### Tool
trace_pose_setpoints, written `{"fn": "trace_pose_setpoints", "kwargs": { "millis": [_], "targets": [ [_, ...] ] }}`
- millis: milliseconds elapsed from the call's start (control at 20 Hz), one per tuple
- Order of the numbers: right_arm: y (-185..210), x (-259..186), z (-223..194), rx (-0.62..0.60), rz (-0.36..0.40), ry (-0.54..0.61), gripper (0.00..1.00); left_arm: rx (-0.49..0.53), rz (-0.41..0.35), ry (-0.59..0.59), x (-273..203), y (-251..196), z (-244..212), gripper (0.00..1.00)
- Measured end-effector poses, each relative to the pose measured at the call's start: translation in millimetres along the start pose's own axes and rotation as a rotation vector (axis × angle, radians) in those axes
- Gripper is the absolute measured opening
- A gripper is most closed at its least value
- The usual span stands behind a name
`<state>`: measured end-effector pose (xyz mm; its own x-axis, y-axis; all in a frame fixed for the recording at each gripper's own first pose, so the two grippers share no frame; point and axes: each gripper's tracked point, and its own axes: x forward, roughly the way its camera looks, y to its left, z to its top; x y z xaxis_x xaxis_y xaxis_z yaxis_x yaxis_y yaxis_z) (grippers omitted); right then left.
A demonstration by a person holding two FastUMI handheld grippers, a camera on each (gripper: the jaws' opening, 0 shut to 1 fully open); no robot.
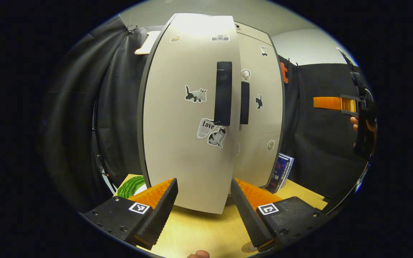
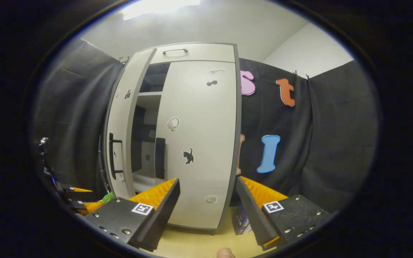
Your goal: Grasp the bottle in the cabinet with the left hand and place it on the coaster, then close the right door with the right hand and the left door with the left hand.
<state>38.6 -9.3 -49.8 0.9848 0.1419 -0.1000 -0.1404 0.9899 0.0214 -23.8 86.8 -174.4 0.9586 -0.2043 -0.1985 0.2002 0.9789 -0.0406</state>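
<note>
Left gripper (image 1: 203,193) gapes wide, holding nothing, before the left door (image 1: 188,118) – still ajar; right gripper (image 2: 208,195) likewise spread and empty.

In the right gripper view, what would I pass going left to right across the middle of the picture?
The other gripper low at the left edge → the left door, ajar, with its black handle → the dark gap into the cabinet → the shut right door → the black cloth wall.

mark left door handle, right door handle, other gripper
left door handle (image 1: 223,93), left gripper view, middle of the bar
right door handle (image 1: 245,103), left gripper view, middle of the bar
right gripper (image 1: 335,103), left gripper view, its finger
</note>
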Motion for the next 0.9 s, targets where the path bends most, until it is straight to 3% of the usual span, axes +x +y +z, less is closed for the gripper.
{"fn": "trace_pose_setpoints", "kwargs": {
  "millis": [900],
  "targets": [
    [6,0,-11,-0.001,0.013,0.023,0.96,-0.005,0.051,-0.009,-1,11,11,0.94]
  ]
}}
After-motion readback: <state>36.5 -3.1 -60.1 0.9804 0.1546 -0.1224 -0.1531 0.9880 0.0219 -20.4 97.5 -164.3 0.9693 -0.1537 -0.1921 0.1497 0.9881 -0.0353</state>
